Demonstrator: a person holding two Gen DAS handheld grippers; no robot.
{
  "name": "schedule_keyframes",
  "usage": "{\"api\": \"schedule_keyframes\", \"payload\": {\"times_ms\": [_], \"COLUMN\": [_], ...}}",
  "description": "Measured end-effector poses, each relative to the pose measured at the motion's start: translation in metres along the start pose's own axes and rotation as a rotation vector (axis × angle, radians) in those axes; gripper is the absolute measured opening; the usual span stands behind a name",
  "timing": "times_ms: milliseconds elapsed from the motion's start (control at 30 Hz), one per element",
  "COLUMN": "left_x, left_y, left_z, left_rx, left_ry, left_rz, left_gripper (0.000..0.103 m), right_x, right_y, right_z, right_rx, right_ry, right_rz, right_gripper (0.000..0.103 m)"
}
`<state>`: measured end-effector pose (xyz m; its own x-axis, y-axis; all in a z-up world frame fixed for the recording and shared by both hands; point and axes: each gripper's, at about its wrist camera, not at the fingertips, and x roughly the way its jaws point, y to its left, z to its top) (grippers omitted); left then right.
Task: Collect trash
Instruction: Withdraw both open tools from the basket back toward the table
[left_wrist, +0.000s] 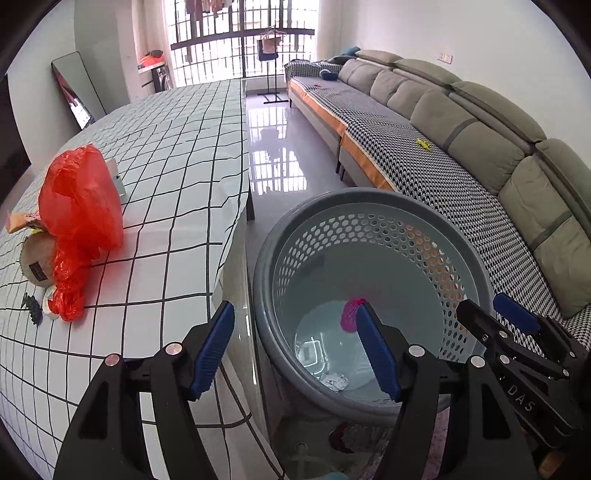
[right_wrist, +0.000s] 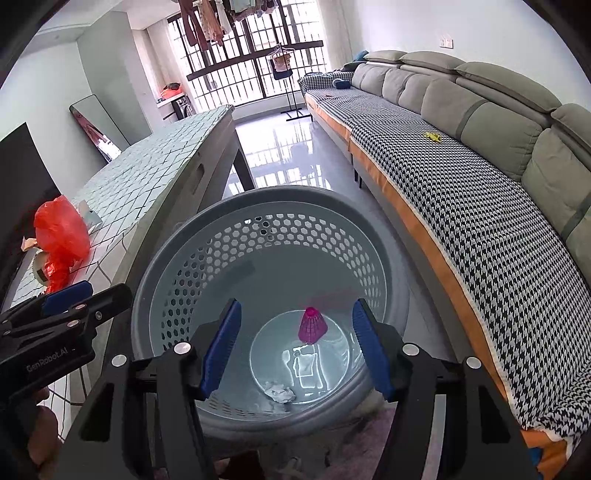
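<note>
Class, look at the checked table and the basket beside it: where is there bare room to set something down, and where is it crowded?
The checked table is bare from the red bag back toward the window. Its near-left end is crowded: bag, wrappers, round brown item. The basket floor is mostly bare between the pink shuttlecock and crumpled paper.

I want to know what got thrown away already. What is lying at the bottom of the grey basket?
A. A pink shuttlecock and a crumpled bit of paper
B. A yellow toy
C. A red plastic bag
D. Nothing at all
A: inside the basket a pink shuttlecock and a crumpled paper lie on the bottom; the red bag sits on the table.
</note>
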<state>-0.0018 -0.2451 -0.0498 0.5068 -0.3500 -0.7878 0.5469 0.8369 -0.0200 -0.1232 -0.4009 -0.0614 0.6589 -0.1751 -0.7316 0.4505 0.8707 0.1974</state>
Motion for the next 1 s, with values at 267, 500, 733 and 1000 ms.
{"api": "schedule_keyframes", "payload": {"times_ms": [267, 500, 733, 1000], "left_x": [-0.014, -0.025, -0.039, -0.056], "left_y": [0.009, 0.022, 0.040, 0.063], "left_z": [-0.004, -0.007, -0.011, -0.018], "left_rx": [-0.013, -0.040, -0.074, -0.124], "left_ry": [-0.026, -0.046, -0.073, -0.104], "left_rz": [0.002, 0.015, 0.029, 0.043], "left_gripper": [0.076, 0.081, 0.086, 0.091], "right_x": [-0.010, -0.015, -0.018, -0.024], "right_y": [0.013, 0.027, 0.045, 0.066], "right_z": [-0.001, -0.002, -0.003, -0.005], "right_rx": [-0.018, -0.045, -0.082, -0.124], "right_ry": [-0.017, -0.023, -0.031, -0.041], "right_rz": [0.004, 0.014, 0.028, 0.052], "right_gripper": [0.063, 0.063, 0.065, 0.065]}}
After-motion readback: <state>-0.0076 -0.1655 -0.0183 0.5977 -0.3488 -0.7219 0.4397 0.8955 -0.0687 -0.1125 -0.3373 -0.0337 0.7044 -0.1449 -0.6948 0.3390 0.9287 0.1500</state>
